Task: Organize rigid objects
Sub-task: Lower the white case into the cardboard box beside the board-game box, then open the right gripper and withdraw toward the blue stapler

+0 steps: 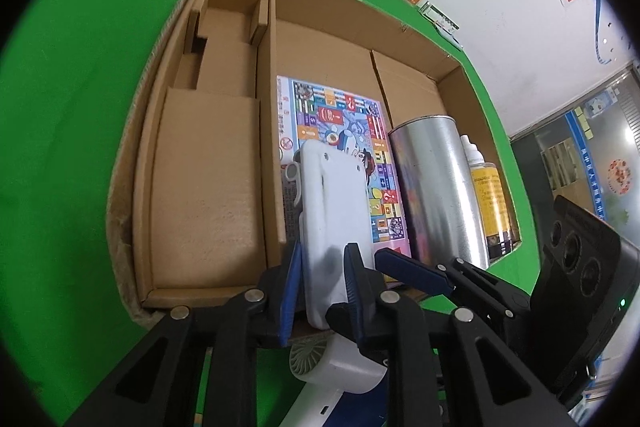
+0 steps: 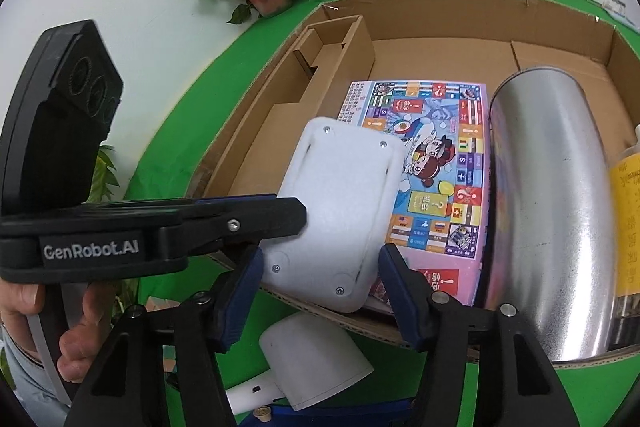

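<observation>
Hanging over the near edge of the cardboard box [image 1: 404,27], one white plastic device [image 1: 334,211] is clamped between the left gripper's [image 1: 322,281] blue pads. The right gripper [image 2: 320,291] flanks its lower end with jaws spread, pads not clearly touching. Beneath it lies one colourful board-game box [image 2: 436,163], with one silver canister [image 2: 556,195] just beside and one yellow-labelled bottle [image 1: 486,191] beyond. One white fan [image 1: 340,365] sits outside, below the box.
</observation>
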`<state>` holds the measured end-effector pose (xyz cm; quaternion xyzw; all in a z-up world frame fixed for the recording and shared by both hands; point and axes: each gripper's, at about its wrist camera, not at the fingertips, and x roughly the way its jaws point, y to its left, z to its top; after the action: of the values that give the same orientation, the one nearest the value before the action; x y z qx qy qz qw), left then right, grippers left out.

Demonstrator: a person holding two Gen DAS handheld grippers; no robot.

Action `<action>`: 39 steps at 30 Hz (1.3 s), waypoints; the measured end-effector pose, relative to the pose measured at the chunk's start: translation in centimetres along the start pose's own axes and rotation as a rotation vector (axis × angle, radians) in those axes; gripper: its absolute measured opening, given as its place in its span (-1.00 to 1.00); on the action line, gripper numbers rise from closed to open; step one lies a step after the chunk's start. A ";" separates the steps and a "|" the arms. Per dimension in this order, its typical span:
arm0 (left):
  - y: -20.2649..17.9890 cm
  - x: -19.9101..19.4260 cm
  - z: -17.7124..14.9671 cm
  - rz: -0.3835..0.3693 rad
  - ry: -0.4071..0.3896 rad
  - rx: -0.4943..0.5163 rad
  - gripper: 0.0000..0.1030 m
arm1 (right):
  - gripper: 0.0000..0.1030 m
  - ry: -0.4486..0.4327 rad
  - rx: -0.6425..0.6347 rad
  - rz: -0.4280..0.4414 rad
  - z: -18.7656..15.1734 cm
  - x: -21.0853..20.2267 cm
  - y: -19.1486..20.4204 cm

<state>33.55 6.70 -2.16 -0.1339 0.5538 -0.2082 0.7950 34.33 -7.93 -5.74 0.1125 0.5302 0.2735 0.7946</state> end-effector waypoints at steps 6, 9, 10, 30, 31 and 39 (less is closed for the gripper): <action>-3.1 -5.4 -1.8 0.114 -0.247 0.098 -0.23 | 0.55 -0.064 -0.054 -0.055 -1.7 -2.0 1.6; -4.4 -9.1 -4.4 0.135 -0.409 0.091 0.74 | 0.91 -0.174 -0.109 -0.031 -4.0 -4.6 2.2; -4.5 -10.0 -5.2 0.141 -0.466 0.089 0.75 | 0.92 -0.209 -0.124 -0.031 -4.9 -5.6 2.2; -8.1 -2.8 -15.9 0.214 -0.260 0.356 0.84 | 0.98 -0.202 -0.030 -0.025 -21.0 -11.9 -3.8; -8.1 -2.4 -16.2 0.223 -0.243 0.359 0.84 | 0.98 -0.195 -0.031 -0.018 -21.2 -11.6 -3.7; -6.9 0.6 -17.0 0.207 -0.099 0.326 0.74 | 0.98 -0.152 -0.072 0.003 -22.7 -10.7 -2.7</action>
<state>16.51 0.67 -5.54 0.0445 0.4835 -0.2053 0.8498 11.61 -18.62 -8.02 0.1052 0.4582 0.2842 0.8356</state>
